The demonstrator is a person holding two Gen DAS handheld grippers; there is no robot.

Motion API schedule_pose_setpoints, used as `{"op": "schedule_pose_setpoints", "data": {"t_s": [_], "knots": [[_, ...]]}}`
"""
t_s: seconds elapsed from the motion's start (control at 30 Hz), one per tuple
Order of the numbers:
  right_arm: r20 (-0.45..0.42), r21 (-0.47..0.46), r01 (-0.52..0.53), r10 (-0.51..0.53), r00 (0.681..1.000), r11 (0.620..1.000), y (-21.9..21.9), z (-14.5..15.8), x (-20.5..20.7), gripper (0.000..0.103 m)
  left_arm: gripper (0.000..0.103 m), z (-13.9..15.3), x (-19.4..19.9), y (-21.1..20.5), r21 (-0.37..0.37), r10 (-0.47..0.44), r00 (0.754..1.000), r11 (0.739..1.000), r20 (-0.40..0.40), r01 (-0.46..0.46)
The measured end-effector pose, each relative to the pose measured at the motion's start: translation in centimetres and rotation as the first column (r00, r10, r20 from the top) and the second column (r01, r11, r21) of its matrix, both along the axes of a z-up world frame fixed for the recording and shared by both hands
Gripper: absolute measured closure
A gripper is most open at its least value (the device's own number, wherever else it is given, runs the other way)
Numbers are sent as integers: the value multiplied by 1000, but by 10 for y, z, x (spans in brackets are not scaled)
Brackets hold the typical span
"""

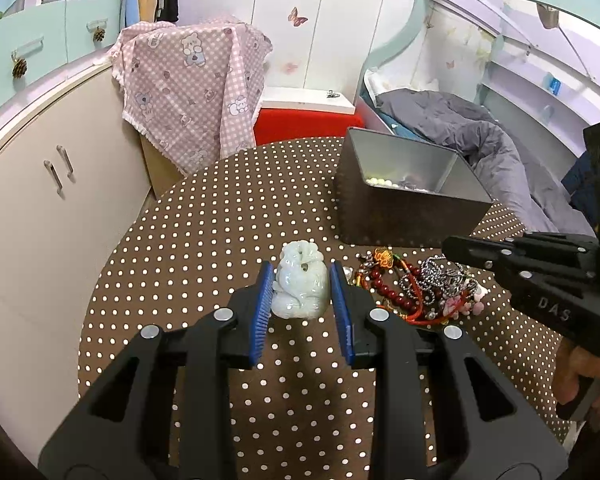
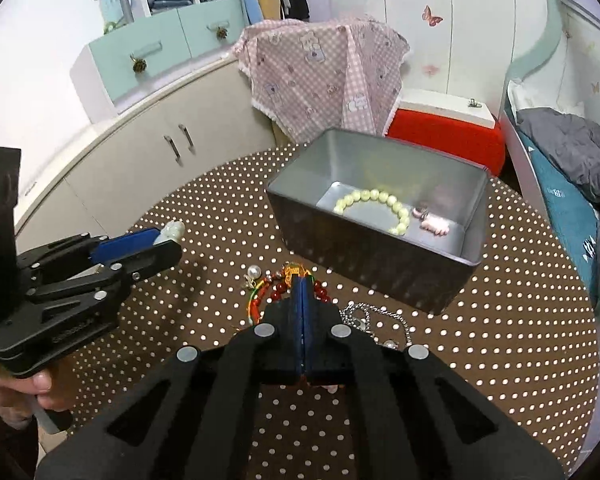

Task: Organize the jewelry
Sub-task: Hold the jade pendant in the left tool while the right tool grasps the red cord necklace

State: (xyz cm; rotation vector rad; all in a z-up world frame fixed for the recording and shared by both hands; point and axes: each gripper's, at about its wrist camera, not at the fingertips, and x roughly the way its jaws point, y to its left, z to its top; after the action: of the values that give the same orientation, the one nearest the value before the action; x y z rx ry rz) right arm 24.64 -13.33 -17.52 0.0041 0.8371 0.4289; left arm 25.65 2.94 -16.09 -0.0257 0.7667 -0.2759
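Two tongs: both work over the polka-dot tablecloth [image 1: 204, 216], each with its own piece of jewelry.
Tin: the open metal tin [image 2: 432, 280] stands ahead of and to the right of the right tongs [image 2: 302, 280]; a pale green bead bracelet [image 2: 374, 202] and a small pink charm [image 2: 434, 222] already lie inside.
Left tongs: the left tongs [image 1: 303, 280] clamp a pale jade carved pendant [image 1: 299, 280] between the blue pads [image 1: 262, 300], raised a little off the cloth; I judge the grip secure, so carry it level.
Pile: the tangle just right of the left tongs holds a red bead bracelet [image 2: 278, 290], a silver ball chain [image 1: 440, 276] and a pearl earring [image 2: 253, 271].
Right tongs: jaws pressed together at the red and orange cord knot [image 2: 296, 270]; whether a strand is truly pinched I cannot tell.
Advice: lift slowly, since neighbouring strands probably snag; clear the tin's near wall before letting go.
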Motion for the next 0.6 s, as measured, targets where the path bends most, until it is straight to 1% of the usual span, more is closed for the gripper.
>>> {"op": "schedule_pose_setpoints", "data": {"t_s": [0.07, 0.1, 0.2, 0.27, 0.3, 0.33, 0.4, 0.47, 0.57, 0.6], "knots": [[-14, -36, -14, 13, 1000, 999, 5, -3, 4, 103, 75, 1, 1, 0, -2, 0, 1000, 1000, 1, 0], [-14, -54, -11, 10, 1000, 998, 7, -6, 6, 99, 75, 1, 0, -1, -2, -1, 1000, 1000, 1, 1], [-37, -102, -23, 19, 999, 995, 18, -18, 14, 99, 75, 1, -3, -2, 0, -7, 1000, 1000, 1, 7], [-52, -108, -39, 34, 998, 993, 25, -24, 17, 99, 75, 1, -5, -4, 3, -9, 1000, 1000, -1, 9], [-60, -118, -40, 33, 998, 992, 29, -26, 19, 95, 75, 0, -5, -3, 4, -8, 1000, 1000, -1, 8], [-68, -133, -41, 32, 997, 990, 32, -29, 21, 88, 75, 1, -6, -4, 4, -7, 1000, 1000, -2, 7], [-70, -164, -28, 16, 997, 986, 36, -33, 21, 85, 75, 1, -7, -3, 3, -3, 1000, 1000, -1, 3], [-74, -161, -31, 20, 997, 986, 36, -35, 22, 85, 75, 1, -7, -2, 4, -2, 1000, 1000, 0, 2], [-80, -202, -26, 10, 997, 979, 38, -39, 24, 85, 75, 1, -7, -3, 4, -2, 1000, 1000, 0, 2], [-87, -199, -28, 10, 996, 980, 38, -41, 26, 90, 75, 2, -7, -3, 2, -2, 1000, 1000, -1, 2]]}}
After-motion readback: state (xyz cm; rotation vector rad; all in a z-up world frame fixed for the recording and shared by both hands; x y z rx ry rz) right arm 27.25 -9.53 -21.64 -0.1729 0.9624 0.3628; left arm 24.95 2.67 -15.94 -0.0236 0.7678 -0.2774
